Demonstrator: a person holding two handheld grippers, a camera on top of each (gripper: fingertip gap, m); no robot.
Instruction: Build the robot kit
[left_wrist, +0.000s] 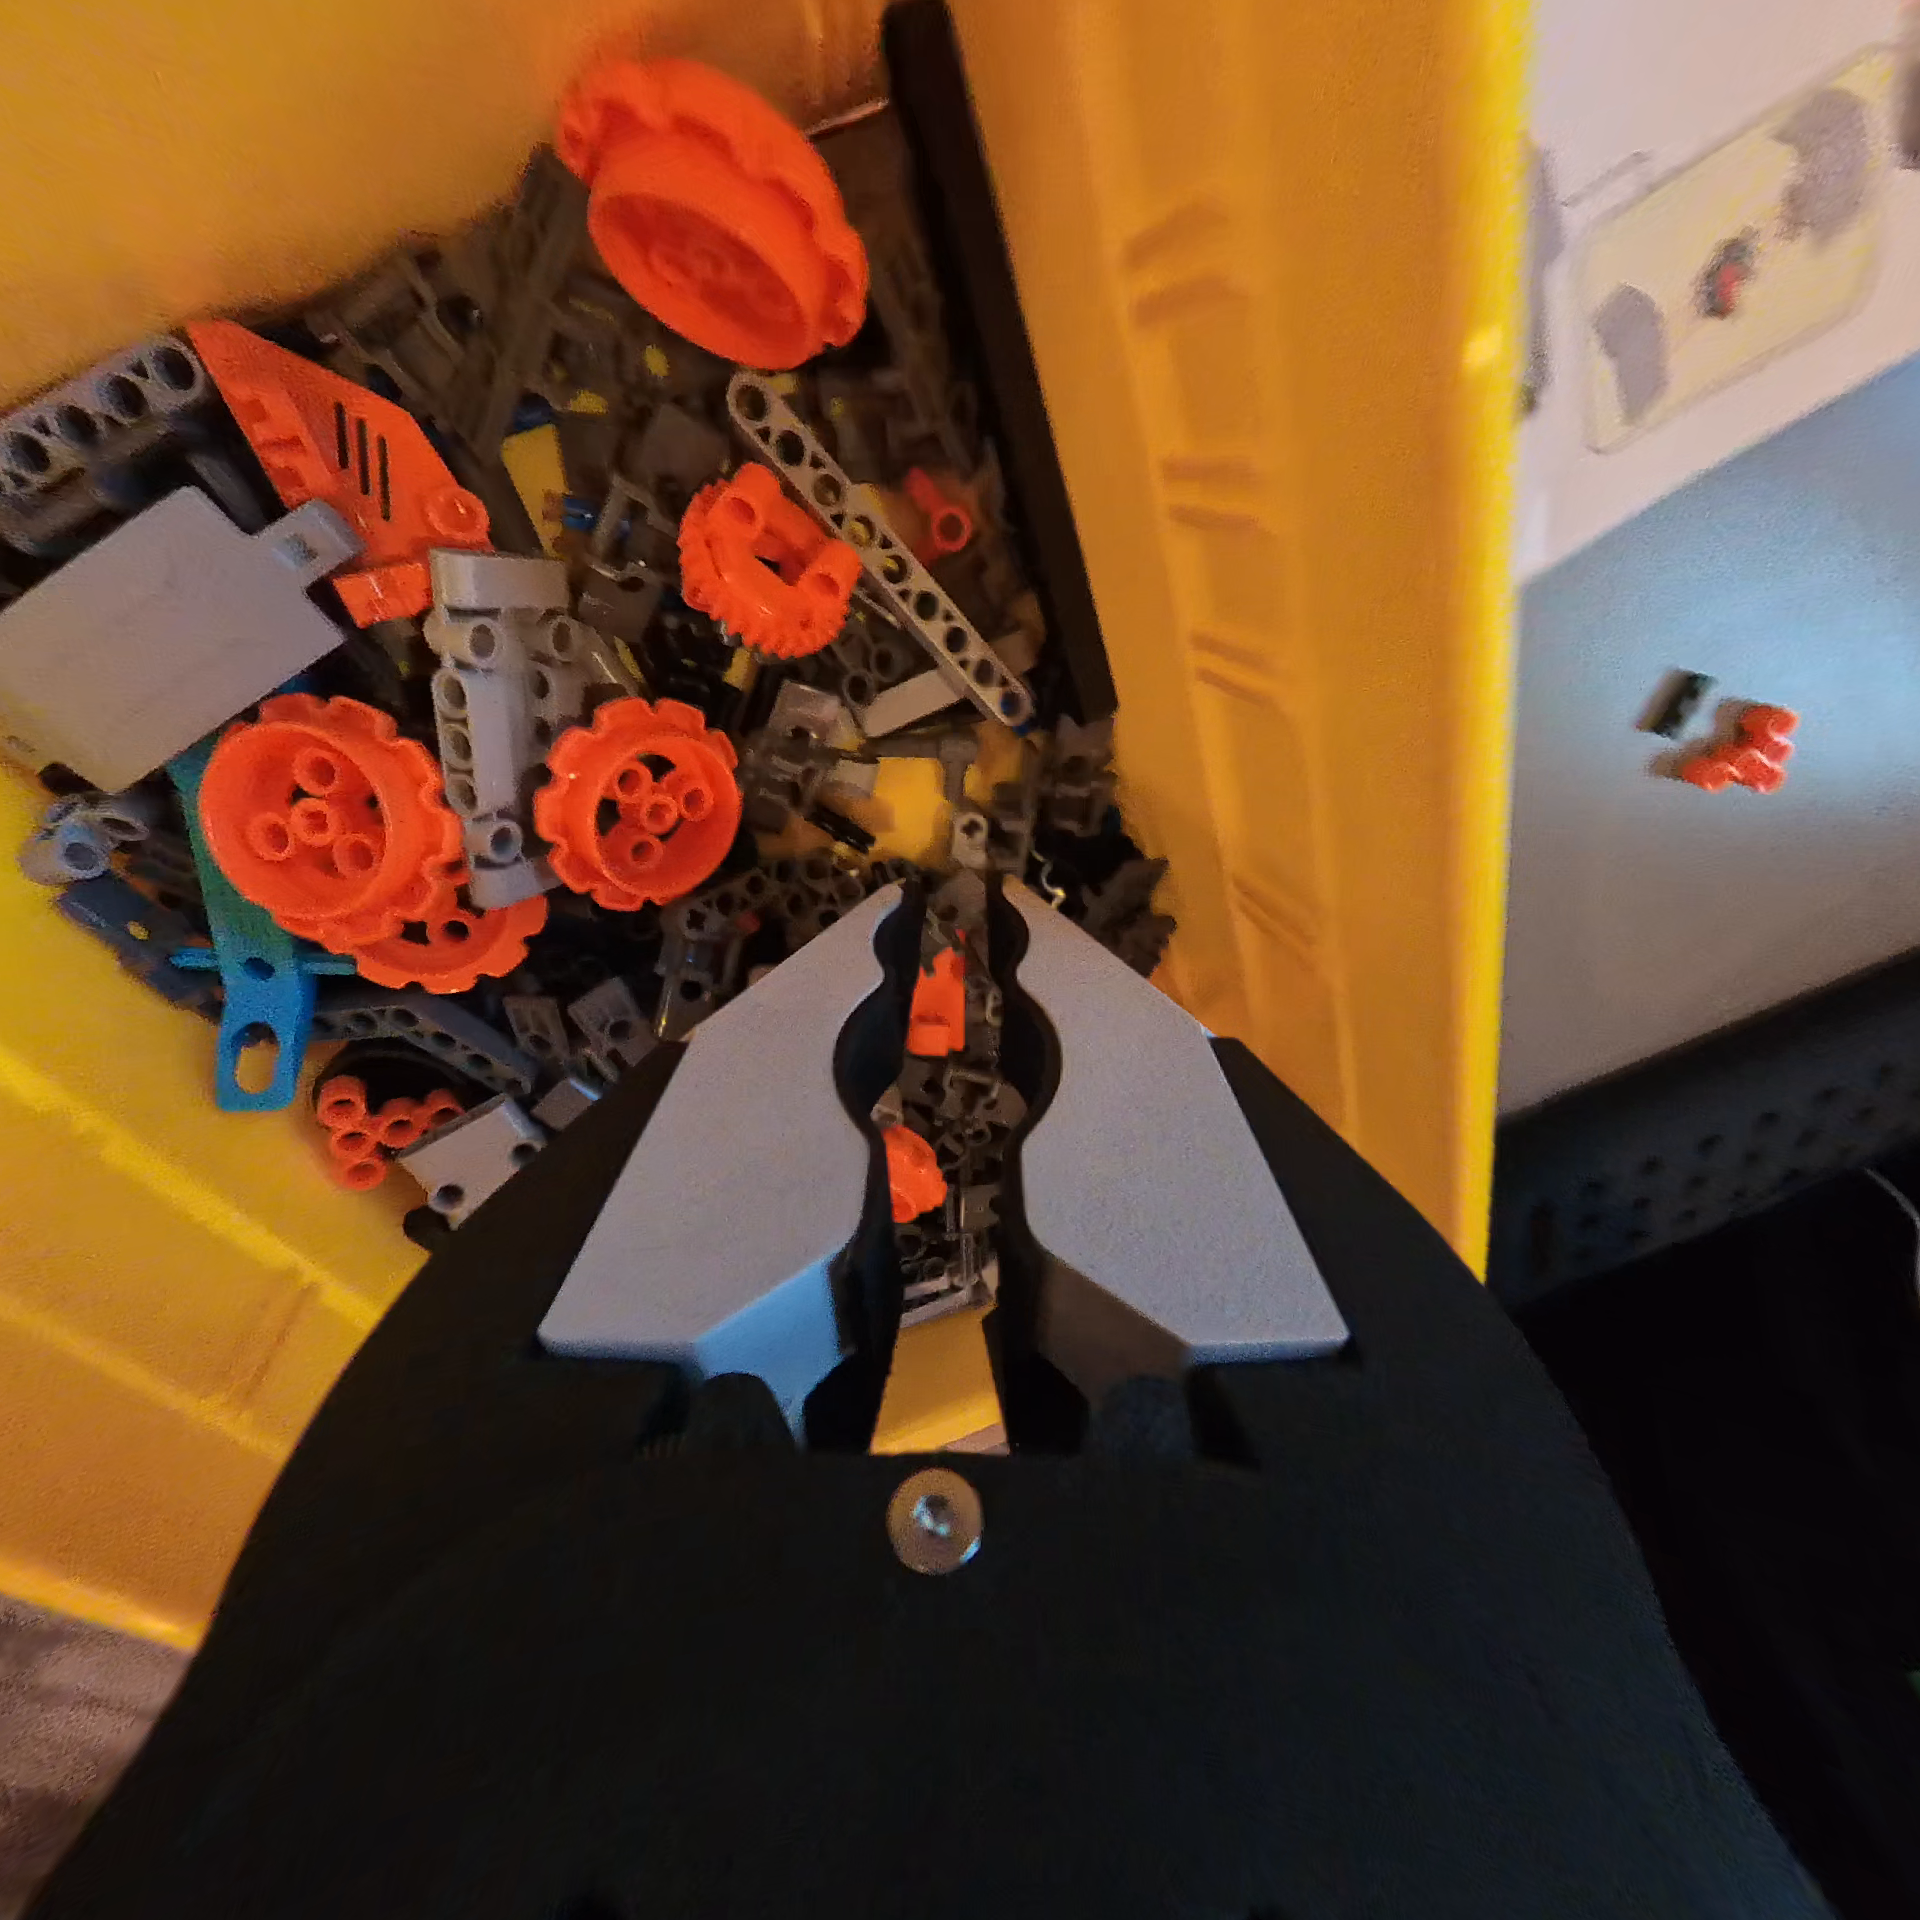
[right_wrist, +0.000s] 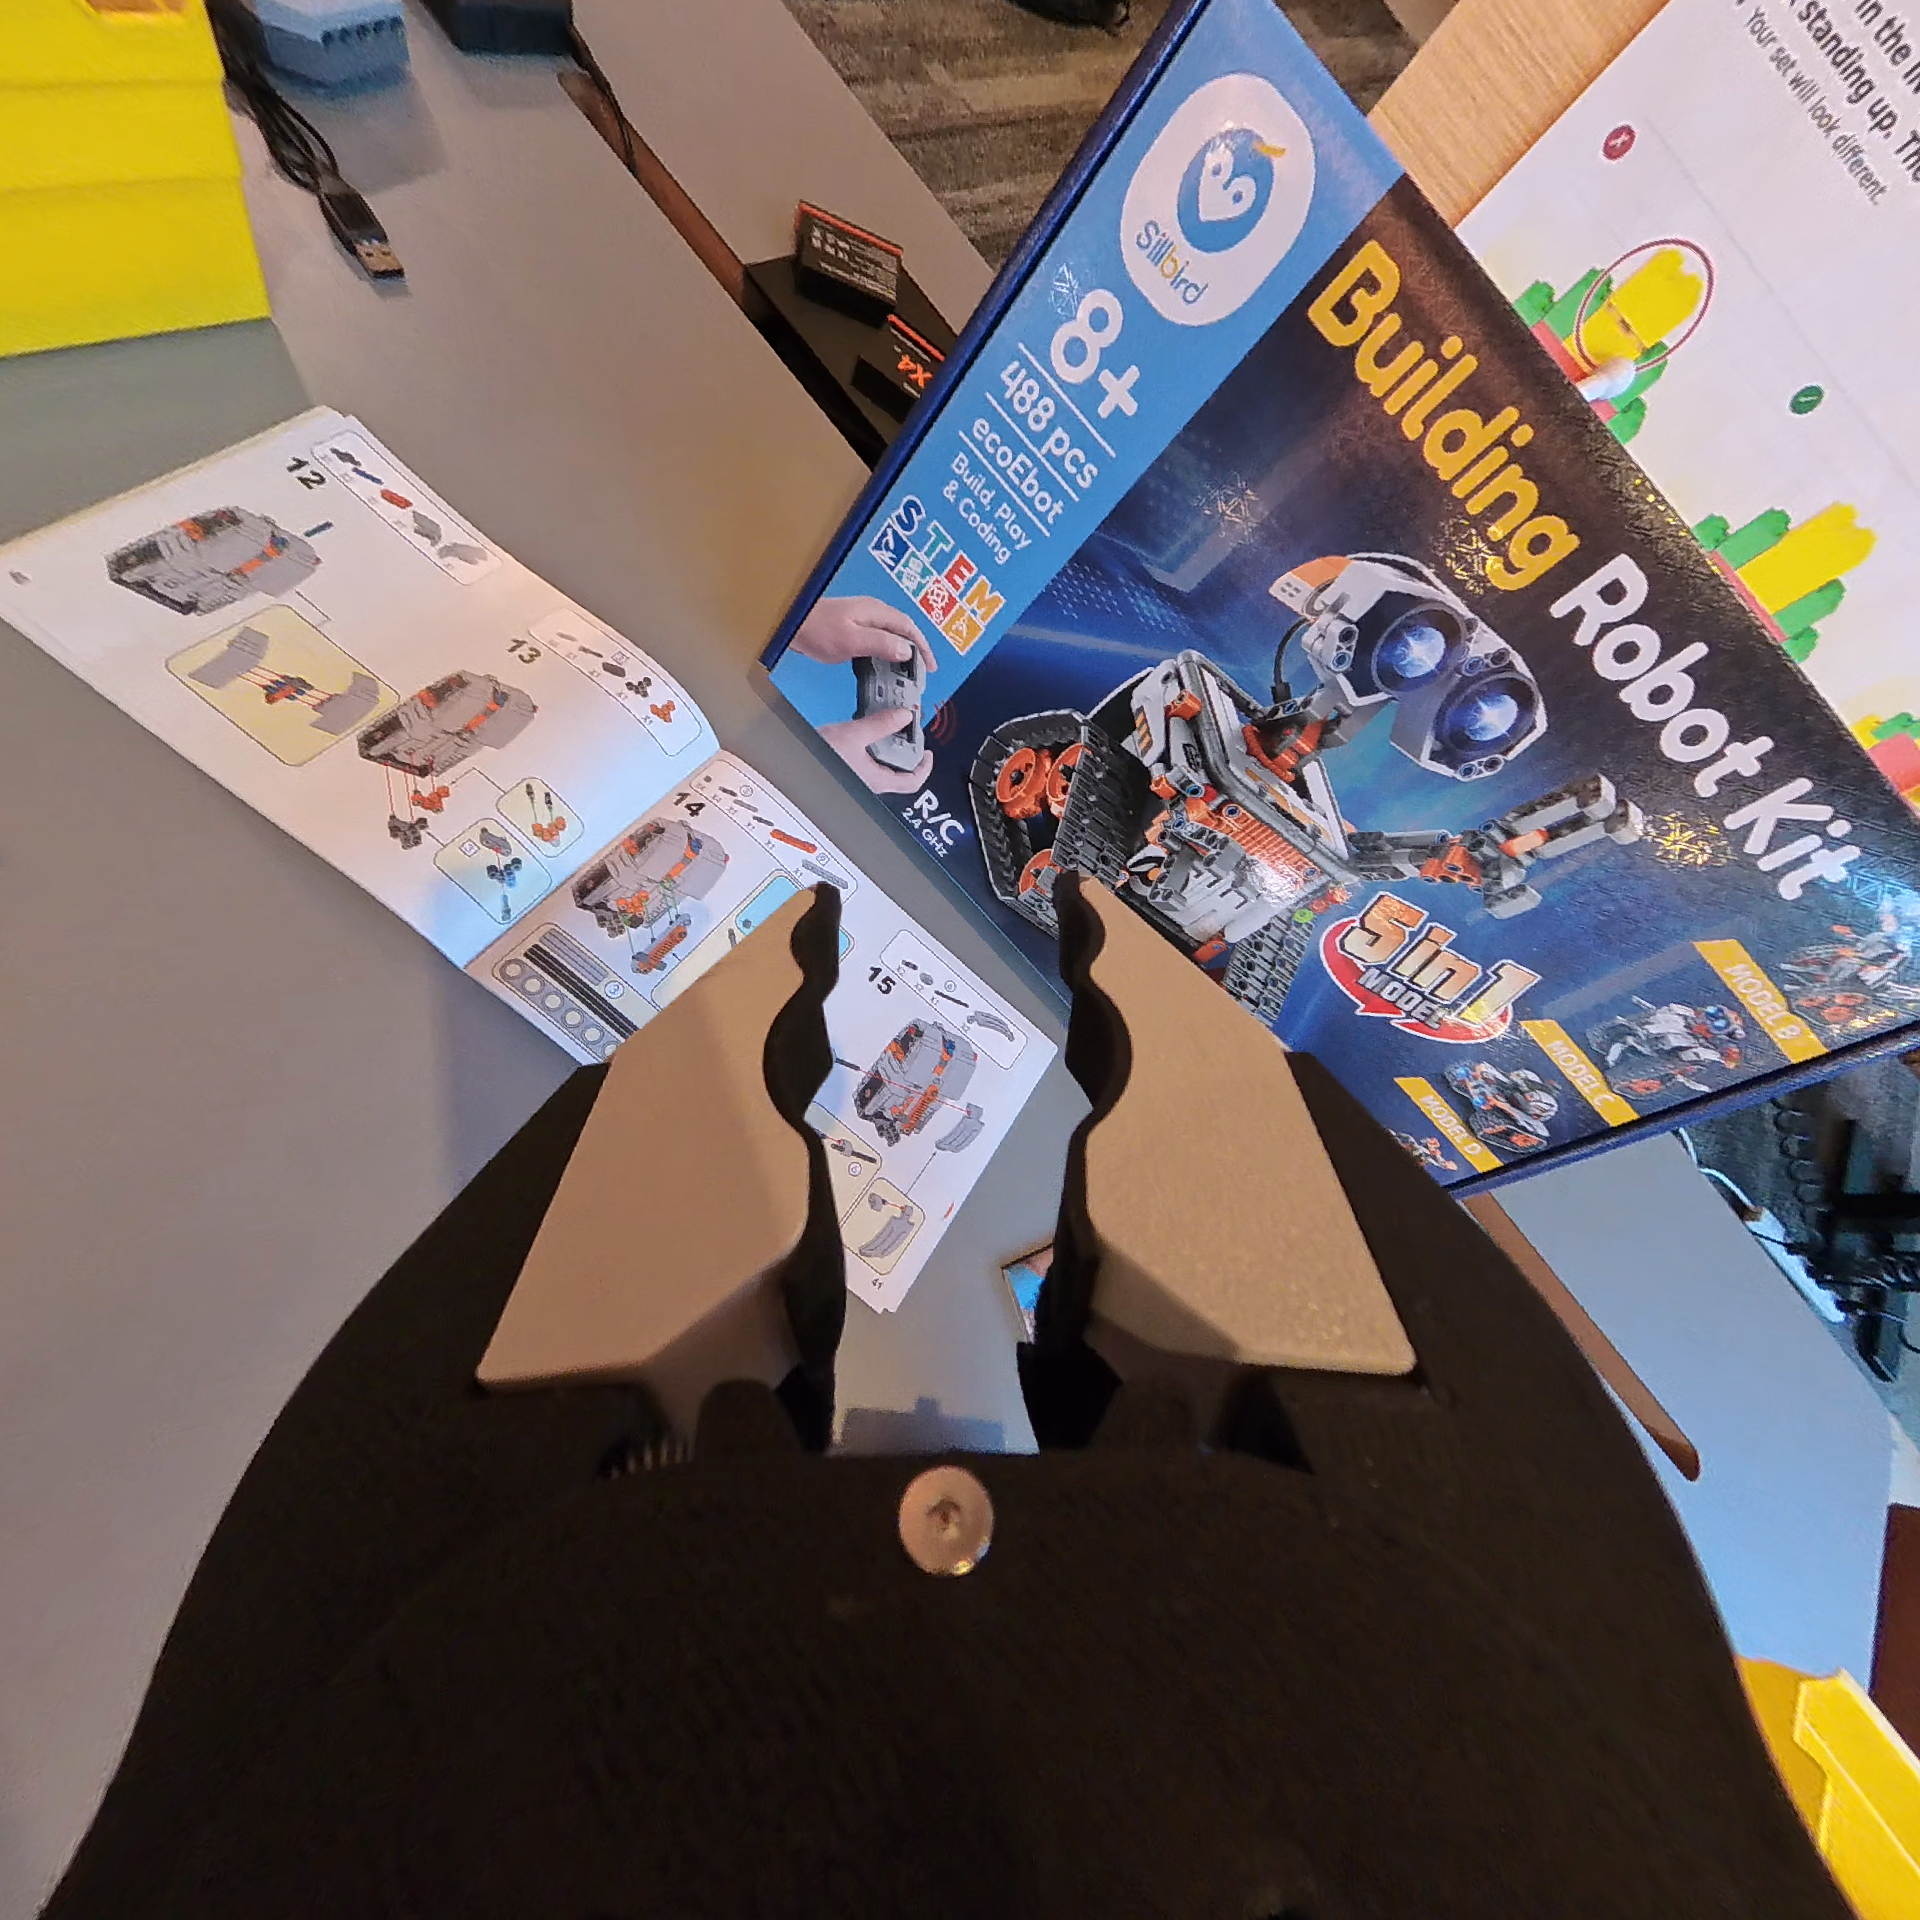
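Observation:
My left gripper (left_wrist: 958, 902) reaches into a yellow bin (left_wrist: 1226, 520) full of building-kit parts. Its jaws are nearly together, with a small grey connector piece (left_wrist: 966, 847) pinched at the tips. Orange wheels (left_wrist: 639, 800) (left_wrist: 322, 821), an orange gear (left_wrist: 764, 561), a large orange wheel (left_wrist: 717, 218) and a grey holed beam (left_wrist: 883, 551) lie in the pile to the left of the tips. My right gripper (right_wrist: 948, 896) is open and empty above an open instruction booklet (right_wrist: 416, 717) on a grey table (right_wrist: 208, 1091), next to a blue kit box (right_wrist: 1351, 675).
Outside the bin, small orange and black parts (left_wrist: 1730, 743) lie on the table at the right. A black cable with a plug (right_wrist: 353, 223) and a yellow bin (right_wrist: 114, 177) are at the table's far left. A printed sheet (right_wrist: 1766, 260) lies behind the box. There is about 40 cm between the tips of the two grippers. To the orange gear (left_wrist: 764, 561): left tips about 6 cm, right tips about 40 cm.

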